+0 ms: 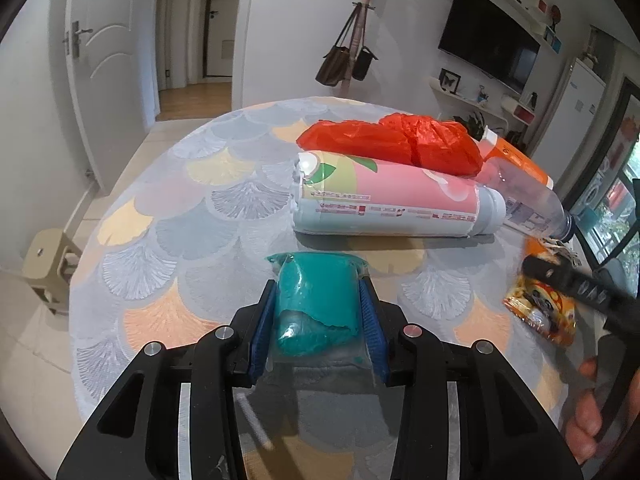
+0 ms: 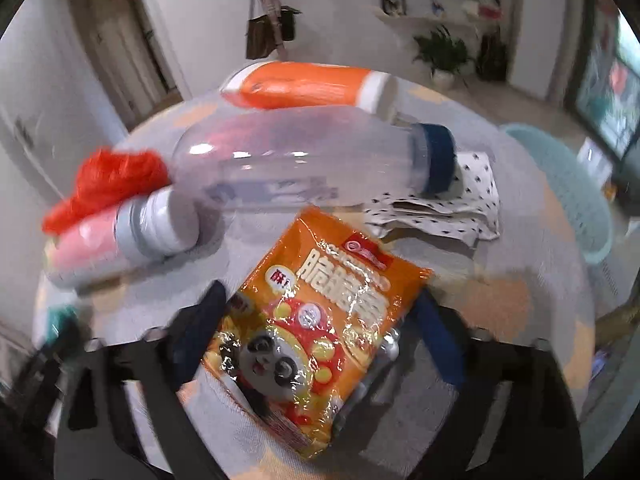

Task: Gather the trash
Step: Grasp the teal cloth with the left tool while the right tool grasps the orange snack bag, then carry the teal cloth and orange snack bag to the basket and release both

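Note:
My left gripper [image 1: 319,284] is shut on a clear packet of teal stuff [image 1: 316,304], held just above the round table [image 1: 160,240]. An orange snack packet [image 2: 320,320] with a panda on it lies flat between the fingers of my right gripper [image 2: 320,292], which stands open around it. The left wrist view shows that gripper [image 1: 560,276] over the same packet [image 1: 540,312] at the right edge. Beyond lie a pink-labelled bottle [image 1: 392,204], a red plastic bag [image 1: 392,140], a clear blue-capped bottle [image 2: 300,164] and an orange bottle [image 2: 304,84].
A white dotted wrapper [image 2: 452,204] lies behind the snack packet, under the clear bottle's cap. A pale teal basket [image 2: 568,188] stands past the table's right edge. A beige stool [image 1: 48,264] is on the floor to the left. A hand [image 1: 588,420] holds the right gripper.

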Motion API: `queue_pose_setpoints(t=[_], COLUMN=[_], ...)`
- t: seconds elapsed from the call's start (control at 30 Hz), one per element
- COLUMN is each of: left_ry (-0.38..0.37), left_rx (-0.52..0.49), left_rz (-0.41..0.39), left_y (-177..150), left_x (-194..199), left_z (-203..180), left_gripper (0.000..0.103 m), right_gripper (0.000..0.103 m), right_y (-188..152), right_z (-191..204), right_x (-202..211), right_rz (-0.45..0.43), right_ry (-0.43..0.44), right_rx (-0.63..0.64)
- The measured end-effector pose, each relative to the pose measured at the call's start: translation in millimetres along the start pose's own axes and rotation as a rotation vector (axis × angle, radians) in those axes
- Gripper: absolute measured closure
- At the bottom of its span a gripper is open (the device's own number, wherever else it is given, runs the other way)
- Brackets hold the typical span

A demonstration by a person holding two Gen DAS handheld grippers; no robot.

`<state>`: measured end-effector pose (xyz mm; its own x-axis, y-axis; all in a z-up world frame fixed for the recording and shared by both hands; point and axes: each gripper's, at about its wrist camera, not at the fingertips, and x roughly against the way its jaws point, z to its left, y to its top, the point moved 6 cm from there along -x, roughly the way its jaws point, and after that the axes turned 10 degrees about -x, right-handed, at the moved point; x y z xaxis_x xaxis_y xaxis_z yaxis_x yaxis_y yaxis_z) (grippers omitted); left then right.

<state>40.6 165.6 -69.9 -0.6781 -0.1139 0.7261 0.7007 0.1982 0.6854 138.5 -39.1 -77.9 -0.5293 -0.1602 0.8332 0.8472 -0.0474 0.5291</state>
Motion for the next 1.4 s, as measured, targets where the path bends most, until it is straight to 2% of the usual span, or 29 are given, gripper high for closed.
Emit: queue_pose_setpoints(t=[0.03, 0.1, 0.2, 0.3, 0.47, 0.67, 0.83, 0.97, 1.23, 1.4], left_ry=[-0.001, -0.007, -0.021, -0.053, -0.087, -0.141, -0.208, -0.246, -0.307, -0.309], left_rx=[-0.002, -0.009, -0.021, -0.031, -0.049, -0.107, -0.158, -0.211, -0.271, -0.284], left_rz=[-0.002, -0.012, -0.034, -0.063, -0.074, -0.150, -0.195, -0.200, -0.191, -0.186], left_y=[0.4, 0.9, 2.2, 2.3, 1.6, 16.3, 34.4, 48.3, 60.0, 59.0], left_x=[0.2, 1.9, 5.8, 13.4, 23.5, 50.3, 60.4, 55.4, 44.3, 39.2], left_z=[-0.3, -1.2, -3.7, -8.2, -21.5, -52.4, -89.0, -128.7, -185.1, -193.8], left_gripper=[0.065, 0.065, 0.065, 0.065, 0.066, 0.066, 0.066, 0.066, 0.066, 0.066], right_gripper=[0.045, 0.075, 0.088, 0.095, 0.099, 0.100, 0.100, 0.100, 0.101, 0.100], right_y=[-3.0, -9.8, -18.6, -22.3, -17.6, -4.6, 14.5, 30.3, 44.9, 37.4], right_z=[2.7, 6.8, 5.4, 3.5, -4.3, -16.5, -47.8, -81.6, -120.1, -121.9], right_x=[1.6, 7.5, 15.3, 27.1, 59.6, 93.0, 112.1, 127.6, 128.5, 122.7], right_rz=[-0.011, -0.013, 0.003, 0.004, -0.056, -0.129, -0.183, -0.223, -0.223, -0.168], right_ry=[-0.017, 0.023, 0.092, 0.157, 0.219, 0.233, 0.231, 0.224, 0.218, 0.287], right_rx=[0.029, 0.064, 0.077, 0.070, 0.078, 0.064, 0.019, -0.018, -0.048, -0.037])
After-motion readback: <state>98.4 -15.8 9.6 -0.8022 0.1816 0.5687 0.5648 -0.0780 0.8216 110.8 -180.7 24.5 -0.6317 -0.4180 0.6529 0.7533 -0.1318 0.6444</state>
